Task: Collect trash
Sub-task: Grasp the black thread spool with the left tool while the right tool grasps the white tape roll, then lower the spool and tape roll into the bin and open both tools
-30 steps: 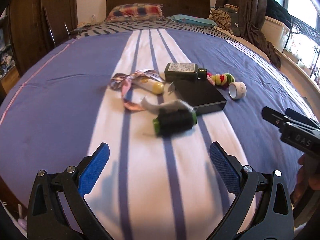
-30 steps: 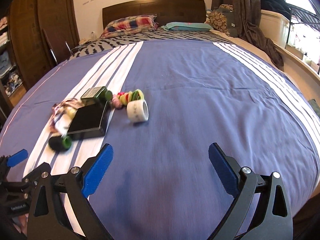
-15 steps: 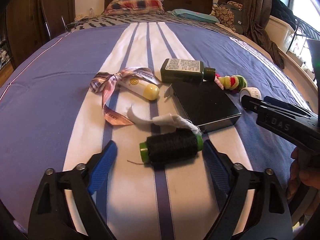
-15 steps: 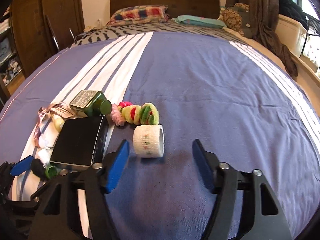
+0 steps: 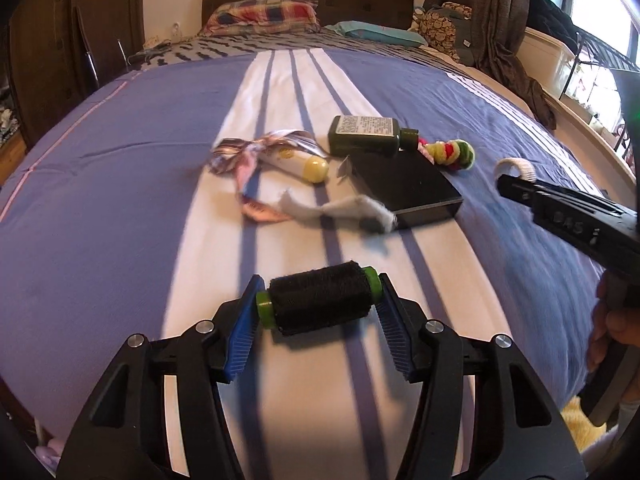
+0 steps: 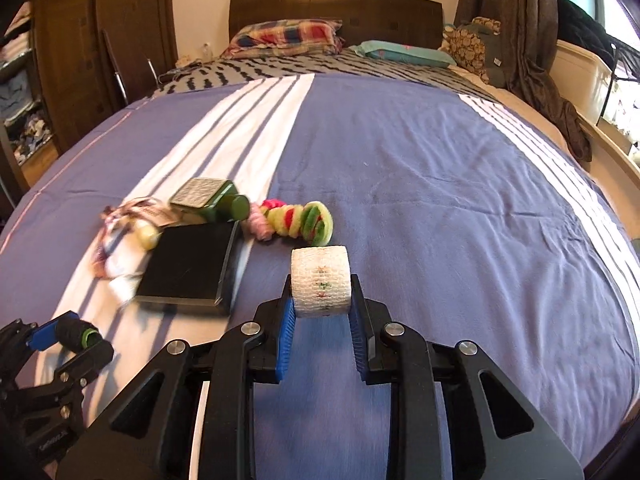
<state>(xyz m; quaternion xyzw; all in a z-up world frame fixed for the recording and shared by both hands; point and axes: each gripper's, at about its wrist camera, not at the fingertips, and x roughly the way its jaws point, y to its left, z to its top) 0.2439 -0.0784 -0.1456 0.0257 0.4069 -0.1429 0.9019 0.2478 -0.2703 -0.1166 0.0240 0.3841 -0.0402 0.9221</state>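
Trash: one black thread spool clamped in left gripper, one white tape roll clamped in right gripper.

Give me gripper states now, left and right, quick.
Left gripper: closed on the black thread spool, fingers at its green ends.
Right gripper: closed on the white tape roll.

A big bed has a purple cover with white stripes. At its far end lie a checked red and blue pillow and a flat teal pillow, against a dark wooden headboard. A brown curtain hangs on the right, and a dark wooden wardrobe stands on the left.
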